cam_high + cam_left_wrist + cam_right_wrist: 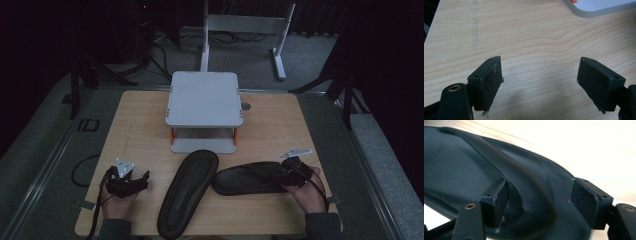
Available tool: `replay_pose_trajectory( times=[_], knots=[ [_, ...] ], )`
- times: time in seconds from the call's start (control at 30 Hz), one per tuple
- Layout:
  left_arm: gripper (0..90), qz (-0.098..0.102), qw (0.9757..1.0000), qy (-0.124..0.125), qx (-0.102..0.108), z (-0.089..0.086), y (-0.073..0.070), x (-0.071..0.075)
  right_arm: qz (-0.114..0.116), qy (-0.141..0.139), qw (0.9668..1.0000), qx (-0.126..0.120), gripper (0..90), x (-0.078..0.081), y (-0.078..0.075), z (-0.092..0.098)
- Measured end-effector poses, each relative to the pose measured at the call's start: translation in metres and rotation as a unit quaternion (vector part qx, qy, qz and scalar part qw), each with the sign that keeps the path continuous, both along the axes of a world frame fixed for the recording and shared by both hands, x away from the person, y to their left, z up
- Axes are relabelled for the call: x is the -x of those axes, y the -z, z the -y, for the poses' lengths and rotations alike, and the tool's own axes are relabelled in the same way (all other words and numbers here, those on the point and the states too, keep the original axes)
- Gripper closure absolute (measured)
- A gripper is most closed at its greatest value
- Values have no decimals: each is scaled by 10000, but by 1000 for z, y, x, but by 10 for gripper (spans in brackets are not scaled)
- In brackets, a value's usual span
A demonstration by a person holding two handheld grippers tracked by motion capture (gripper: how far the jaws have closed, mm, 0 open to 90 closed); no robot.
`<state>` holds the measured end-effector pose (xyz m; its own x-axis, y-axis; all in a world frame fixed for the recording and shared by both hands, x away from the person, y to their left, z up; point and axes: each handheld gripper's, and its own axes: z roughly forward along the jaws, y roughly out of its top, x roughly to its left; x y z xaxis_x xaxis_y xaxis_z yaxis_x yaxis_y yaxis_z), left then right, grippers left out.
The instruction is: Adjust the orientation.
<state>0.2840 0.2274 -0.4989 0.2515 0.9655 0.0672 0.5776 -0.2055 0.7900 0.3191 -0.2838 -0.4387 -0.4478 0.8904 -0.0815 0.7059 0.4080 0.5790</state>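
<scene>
**Right gripper at the slipper's end**

Nearest the person, the left gripper [131,181] rests on the table [280,125], jaws spread wide over bare wood. The right gripper [539,195] stands released, its jaws straddling the strap end of one black slipper [247,178] without pressing it. The other slipper [189,192] lies sole-up beside it. Beyond both stands a grey rack [204,100].

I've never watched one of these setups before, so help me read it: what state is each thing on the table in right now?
Left gripper: open, nothing between its jaws, over bare table.
Right gripper: open, jaws astride the strap end of the right slipper, not clamped.
Right slipper: lying flat, crosswise.
Left slipper: sole up, lying on a slant, untouched.
Two-tier rack: upright, top shelf empty.
</scene>
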Motion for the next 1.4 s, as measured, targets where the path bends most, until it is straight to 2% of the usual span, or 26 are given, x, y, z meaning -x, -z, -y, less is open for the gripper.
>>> replay_pose_trajectory(
  times=[0.07, 0.1, 0.23, 0.3, 0.33, 0.43, 0.5, 0.57, 0.6, 0.63, 0.67, 0.7, 0.8, 0.93, 1.03, 1.07, 1.13, 1.2, 1.3, 1.4],
  knots=[
    [203, 2, 10000, 4, 0, 0, 0, 0, -127, 253, 9996, -19, 325, 6, -2, 3],
    [203, 0, 10000, 6, 2, 0, 0, 0, -178, 278, 9994, -97, 353, 7, -2, 4],
    [203, -3, 10000, 6, -13, 0, 0, 0, -576, 410, 9960, -552, 451, 2, 2, 7],
    [202, 7, 10000, -4, 0, 0, 0, 0, -682, 421, 9957, -455, 481, -2, 5, 3],
    [203, 9, 10000, -6, 3, 0, 0, 0, -649, 379, 9966, -338, 498, -4, 5, 1],
    [203, 1, 10000, 22, -9, 0, 0, 0, -617, 219, 9977, -184, 533, -10, 3, -3],
    [203, -1, 10000, 26, 6, 0, 0, 0, -490, -169, 9986, -54, 547, -16, 3, -2],
    [202, 1, 10000, 21, 7, 0, 0, 0, -505, -418, 9978, -103, 562, -22, 2, 1],
    [203, -1, 10000, 25, 15, 0, 0, 0, -403, -583, 9975, -8, 566, -26, 2, 2],
    [203, -4, 10000, 33, 16, 0, 0, 0, -256, -861, 9959, 118, 568, -29, 2, 3],
    [203, -8, 10000, 35, 14, 1, 0, 0, -213, -1079, 9939, 66, 570, -34, 3, 4],
    [203, -10, 10000, 35, 8, 1, 0, 0, -271, -1184, 9926, -45, 571, -39, 4, 6],
    [203, -8, 10000, 34, 16, 1, 0, 0, -203, -1677, 9856, -116, 574, -49, 4, 8],
    [203, -13, 10000, 48, 7, 1, 0, 0, -212, -2418, 9701, -93, 575, -54, 4, -2],
    [203, -10, 10000, 48, 27, 1, 0, 0, -229, -2619, 9648, 6, 574, -54, 4, -19],
    [203, -11, 10000, 52, 29, 1, 0, 0, -201, -2701, 9626, -37, 573, -53, 3, -25],
    [204, -5, 10000, 55, 33, 1, 0, 0, -109, -2925, 9562, -49, 572, -51, 3, -39],
    [208, 11, 10000, 66, 55, 1, -1, 0, -104, -3128, 9498, 54, 571, -50, 3, -55],
    [209, 19, 9999, 68, 77, 1, -1, 1, -104, -3374, 9413, 68, 568, -50, 3, -75],
    [211, 21, 9999, 74, 98, 0, -2, 1, -157, -3433, 9389, 188, 534, -50, 5, -88]
  ],
)
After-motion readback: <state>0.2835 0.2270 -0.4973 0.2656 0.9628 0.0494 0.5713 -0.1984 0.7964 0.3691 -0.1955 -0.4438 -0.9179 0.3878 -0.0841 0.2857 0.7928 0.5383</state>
